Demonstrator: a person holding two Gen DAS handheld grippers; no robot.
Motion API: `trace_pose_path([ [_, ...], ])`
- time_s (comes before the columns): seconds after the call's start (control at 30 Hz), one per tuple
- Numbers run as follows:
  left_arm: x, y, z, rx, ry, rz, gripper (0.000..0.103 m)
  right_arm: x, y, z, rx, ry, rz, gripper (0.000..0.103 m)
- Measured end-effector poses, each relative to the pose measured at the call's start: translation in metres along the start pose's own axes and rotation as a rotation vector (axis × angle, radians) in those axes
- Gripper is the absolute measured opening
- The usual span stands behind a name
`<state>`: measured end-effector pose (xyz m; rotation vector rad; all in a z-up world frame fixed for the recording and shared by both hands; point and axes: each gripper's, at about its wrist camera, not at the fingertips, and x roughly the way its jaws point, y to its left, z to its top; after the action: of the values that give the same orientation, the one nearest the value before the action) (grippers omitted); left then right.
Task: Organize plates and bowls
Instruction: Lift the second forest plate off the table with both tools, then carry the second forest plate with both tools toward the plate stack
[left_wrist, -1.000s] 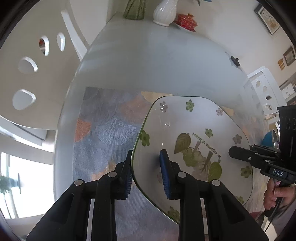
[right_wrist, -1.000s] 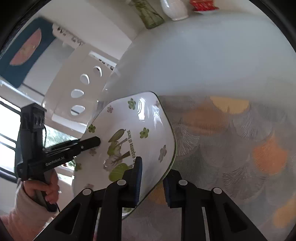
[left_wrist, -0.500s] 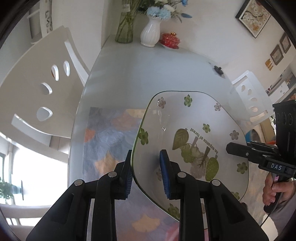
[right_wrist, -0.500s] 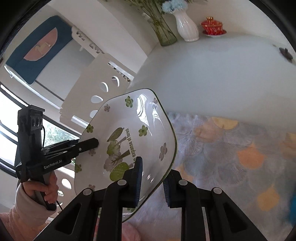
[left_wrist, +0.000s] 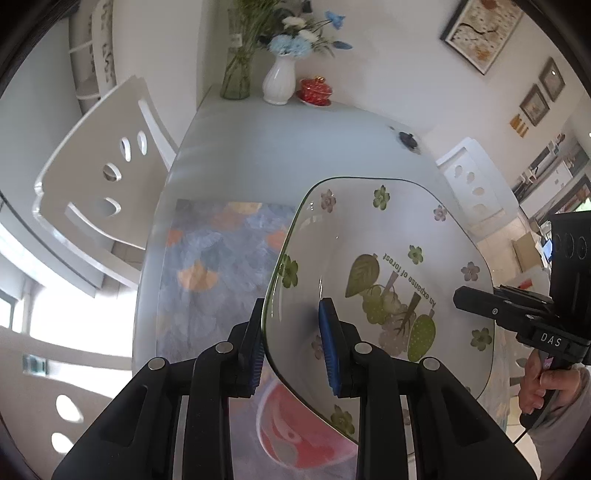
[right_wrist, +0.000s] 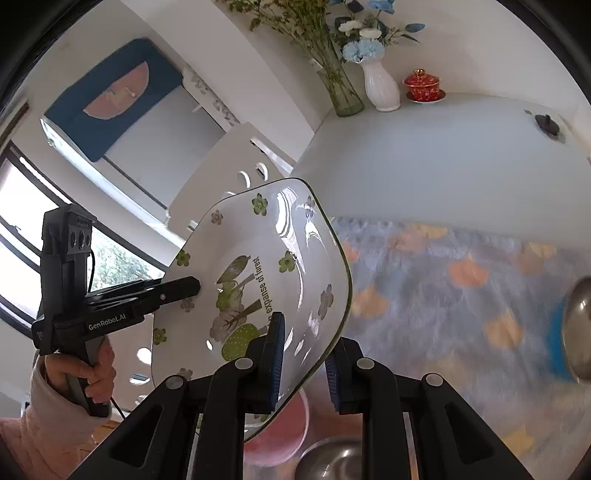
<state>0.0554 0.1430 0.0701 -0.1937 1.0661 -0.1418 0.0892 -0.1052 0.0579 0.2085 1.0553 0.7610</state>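
Plate: a rounded-square white plate (left_wrist: 384, 280) with green flowers, leaves and the words "An expanse of forest", held tilted in the air above the surface, touching nothing but the pads.
Left hand-held gripper (left_wrist: 293, 349): closed on the plate's left rim, one blue pad (left_wrist: 330, 343) inside the dish, the other beneath it.
Right hand-held gripper (right_wrist: 304, 354): clamped on the plate's right rim in the same way; a hand (left_wrist: 543, 380) holds its handle.
Below the plate: a pink bowl (left_wrist: 295, 432) and, beside it, a metal bowl (right_wrist: 328, 459).
Surface (left_wrist: 288, 155): pale, glossy, with a floral mat (left_wrist: 218, 258) on its near part.
Far end: a white vase (left_wrist: 279, 79) of blue flowers, a glass vase (left_wrist: 236, 77) and a red lidded cup (left_wrist: 314, 88).
Left side: a white chair (left_wrist: 99, 184).
Right edge, right view: a blue pot (right_wrist: 570, 328), blurred.
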Motion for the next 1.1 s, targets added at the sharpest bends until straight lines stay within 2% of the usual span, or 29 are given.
trace_pose_path([
  [0.27,-0.036,-0.036,-0.042,0.005,-0.009,-0.013,0.024,-0.058,0.012,-0.05,0.0,-0.007,-0.003,0.021],
  [0.53,-0.053,-0.06,-0.094,0.007,0.01,-0.025,0.024,-0.095,0.02,-0.107,-0.006,0.016,-0.015,0.02],
  [0.9,-0.069,-0.076,-0.156,-0.008,0.034,-0.043,0.024,-0.118,0.024,-0.179,-0.001,0.046,-0.001,0.02],
  [1.1,-0.072,-0.078,-0.183,0.001,0.037,-0.048,0.024,-0.118,0.028,-0.217,-0.016,0.063,0.004,0.021],
])
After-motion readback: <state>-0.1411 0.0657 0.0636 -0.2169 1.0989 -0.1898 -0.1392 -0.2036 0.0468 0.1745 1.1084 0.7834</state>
